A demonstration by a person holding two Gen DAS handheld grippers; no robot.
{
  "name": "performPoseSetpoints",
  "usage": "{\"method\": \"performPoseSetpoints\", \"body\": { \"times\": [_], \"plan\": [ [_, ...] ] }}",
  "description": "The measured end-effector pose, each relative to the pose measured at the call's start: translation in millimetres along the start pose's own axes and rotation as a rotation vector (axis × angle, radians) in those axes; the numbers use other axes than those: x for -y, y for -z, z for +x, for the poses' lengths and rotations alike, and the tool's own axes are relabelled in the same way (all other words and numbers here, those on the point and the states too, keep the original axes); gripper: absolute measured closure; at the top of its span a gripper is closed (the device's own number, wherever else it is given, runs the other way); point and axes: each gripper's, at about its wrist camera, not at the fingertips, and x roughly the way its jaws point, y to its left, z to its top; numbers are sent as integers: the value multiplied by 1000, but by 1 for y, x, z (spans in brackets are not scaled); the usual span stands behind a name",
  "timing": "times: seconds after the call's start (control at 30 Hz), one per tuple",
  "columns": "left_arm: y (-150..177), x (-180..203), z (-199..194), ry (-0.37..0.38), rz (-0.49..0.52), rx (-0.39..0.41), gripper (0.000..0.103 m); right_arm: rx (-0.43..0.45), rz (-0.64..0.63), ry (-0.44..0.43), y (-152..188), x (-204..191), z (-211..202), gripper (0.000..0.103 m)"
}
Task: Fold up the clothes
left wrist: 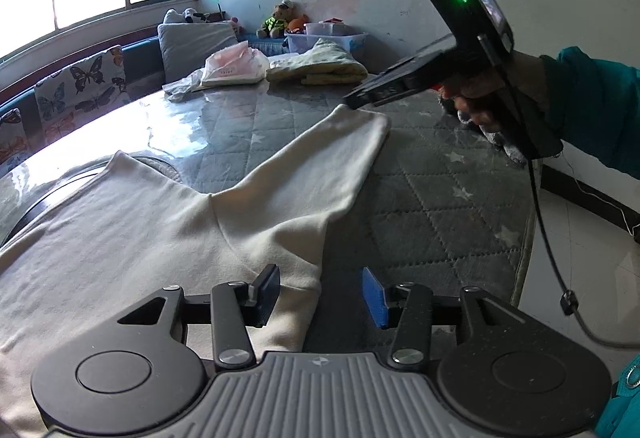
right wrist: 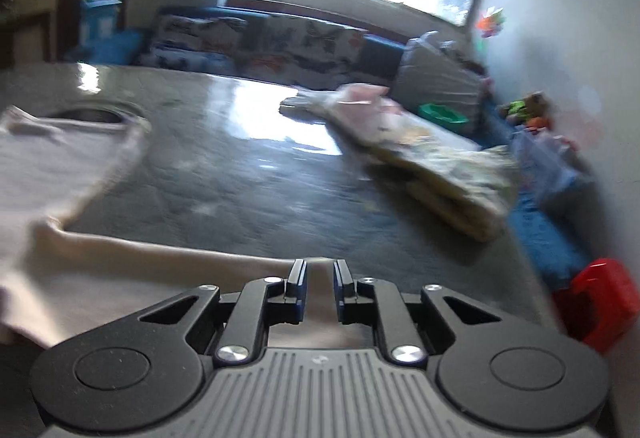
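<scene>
Cream shirt (left wrist: 168, 222) lies spread on my grey quilted mattress (left wrist: 440, 206), one sleeve (left wrist: 320, 162) stretched toward the far side. I see my left gripper (left wrist: 322, 296) with jaws wide apart over the shirt's side edge, nothing between them. My right gripper (right wrist: 320, 284) has its jaws narrowed at the sleeve's cuff; the blurred view leaves me unable to tell if they pinch it.
</scene>
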Motion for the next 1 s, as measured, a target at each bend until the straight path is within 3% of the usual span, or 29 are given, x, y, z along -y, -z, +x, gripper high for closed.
{"method": "performPoseSetpoints", "body": {
  "times": [0.2,0.33,0.5,0.7,0.8,1.0],
  "plan": [
    [2,3,1,9,6,-6,51,-53,54,-46,2,-5,31,83],
    [2,3,-3,18,3,3,50,-33,47,-34,2,-12,19,82],
    [4,4,-1,19,3,-1,50,-23,-21,-210,9,-48,-12,74],
    [8,-1,-14,-8,-24,17,50,-21,-109,-376,10,-91,-27,72],
    [10,-3,-21,-22,-39,27,49,-41,-181,-371,16,-104,-25,72],
    [17,-11,-42,-71,-87,56,47,-34,-185,-347,18,-102,-41,68]
  ]
}}
